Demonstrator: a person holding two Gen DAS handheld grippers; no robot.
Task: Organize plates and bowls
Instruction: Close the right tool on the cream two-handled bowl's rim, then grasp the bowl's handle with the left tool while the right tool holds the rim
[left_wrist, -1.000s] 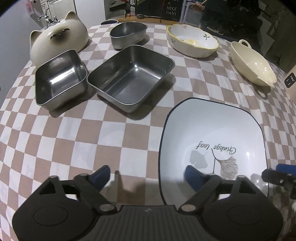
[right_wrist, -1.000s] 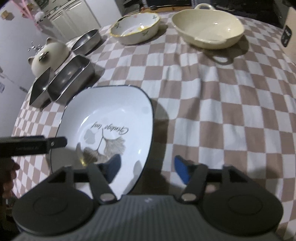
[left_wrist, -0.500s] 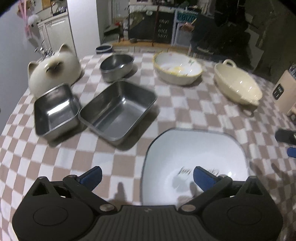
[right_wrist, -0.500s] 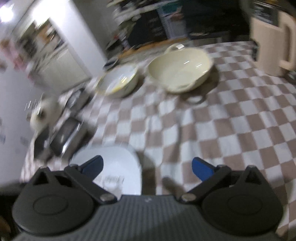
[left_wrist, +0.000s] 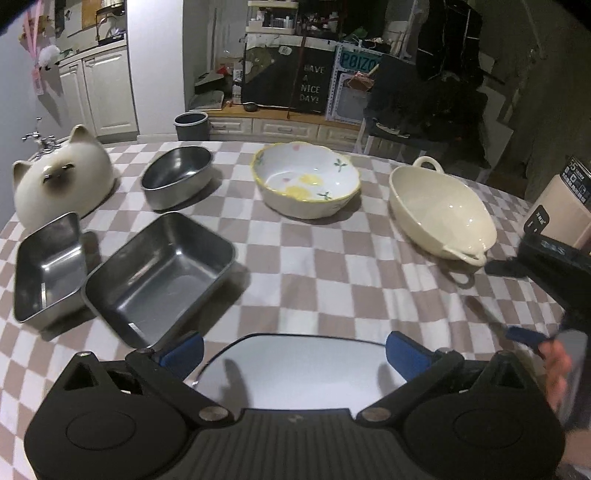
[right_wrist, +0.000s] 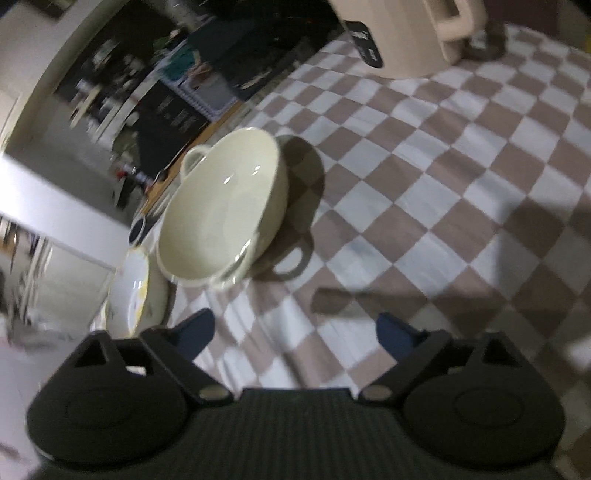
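Both tools stood empty over the checked desk (left_wrist: 314, 266). The left hand-held gripper (left_wrist: 293, 349) hung with its blue fingers spread wide and nothing between them; the white black-rimmed plate (left_wrist: 299, 369) lay flat on the desk just beneath it, its far rim showing between the pads. The right hand-held gripper (right_wrist: 295, 332) was likewise wide open and held nothing; its blurred, tilted view faced the cream two-handled bowl (right_wrist: 225, 206), with the yellow-rimmed floral bowl (right_wrist: 135, 288) just beside that bowl at the frame's left.

From the left wrist view the rest of the ware sat apart in loose rows: a small square steel tray (left_wrist: 48, 266) touching or nearly touching a larger rectangular steel tray (left_wrist: 162, 273); an oval steel bowl (left_wrist: 177, 177) behind them; a cat-shaped ceramic dish (left_wrist: 61, 181) at the far left; the floral bowl (left_wrist: 306, 181) and the cream bowl (left_wrist: 441, 210) to the right — nothing was nested yet.

By my judgement the step in hand was a choice of the next piece, the right tool seeming bound for the cream bowl. That move would call for closing on the thin rim or a loop handle, squarely, then lifting level; glazed ceramic may slip in narrow pads, so a firm bite would matter.
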